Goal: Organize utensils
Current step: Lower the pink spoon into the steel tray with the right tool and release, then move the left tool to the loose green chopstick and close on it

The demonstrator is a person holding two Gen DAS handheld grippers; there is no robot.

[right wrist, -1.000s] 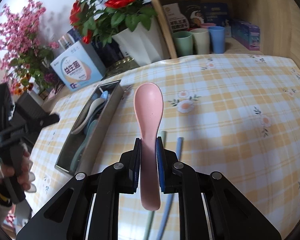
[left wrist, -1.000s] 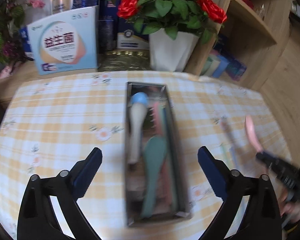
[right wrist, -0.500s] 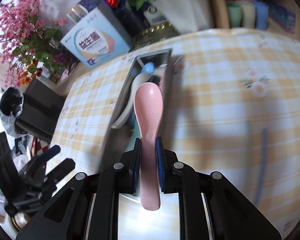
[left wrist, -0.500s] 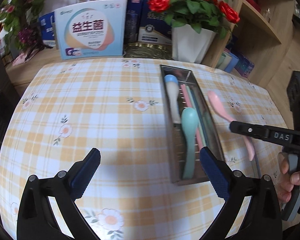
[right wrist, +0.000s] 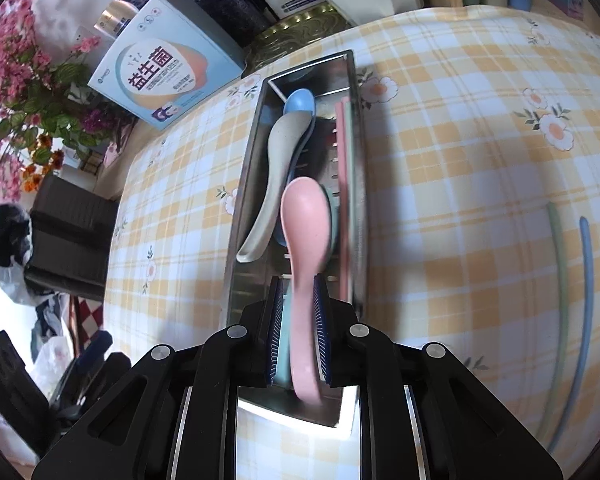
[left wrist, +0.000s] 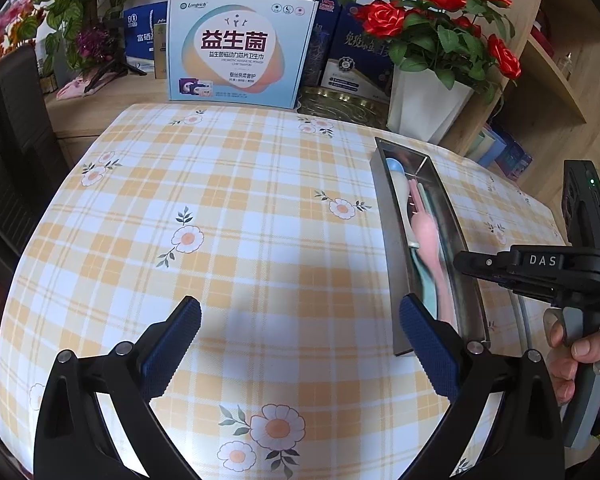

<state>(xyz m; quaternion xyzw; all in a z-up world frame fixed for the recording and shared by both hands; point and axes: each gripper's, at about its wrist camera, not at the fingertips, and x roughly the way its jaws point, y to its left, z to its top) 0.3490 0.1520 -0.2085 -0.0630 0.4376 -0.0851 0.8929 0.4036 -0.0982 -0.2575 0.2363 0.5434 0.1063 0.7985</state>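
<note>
A long steel tray (right wrist: 356,92) (left wrist: 392,248) lies on the checked tablecloth. It holds a grey spoon (right wrist: 274,172), a blue spoon (right wrist: 299,102), a teal spoon and pink and green chopsticks (right wrist: 343,184). A pink spoon (right wrist: 304,240) (left wrist: 426,236) sits between my right gripper's (right wrist: 298,336) fingers directly over the tray; the jaws have parted a little and the spoon looks blurred. My left gripper (left wrist: 300,332) is open and empty above the cloth, left of the tray.
A green chopstick (right wrist: 558,280) and a blue chopstick (right wrist: 586,300) lie on the cloth right of the tray. A printed box (left wrist: 240,52), a white pot of red roses (left wrist: 424,96), other boxes and a shelf stand behind the table.
My right gripper carried the pink spoon left to over the tray and its jaws have eased apart. My left gripper drew left, away from the tray.
</note>
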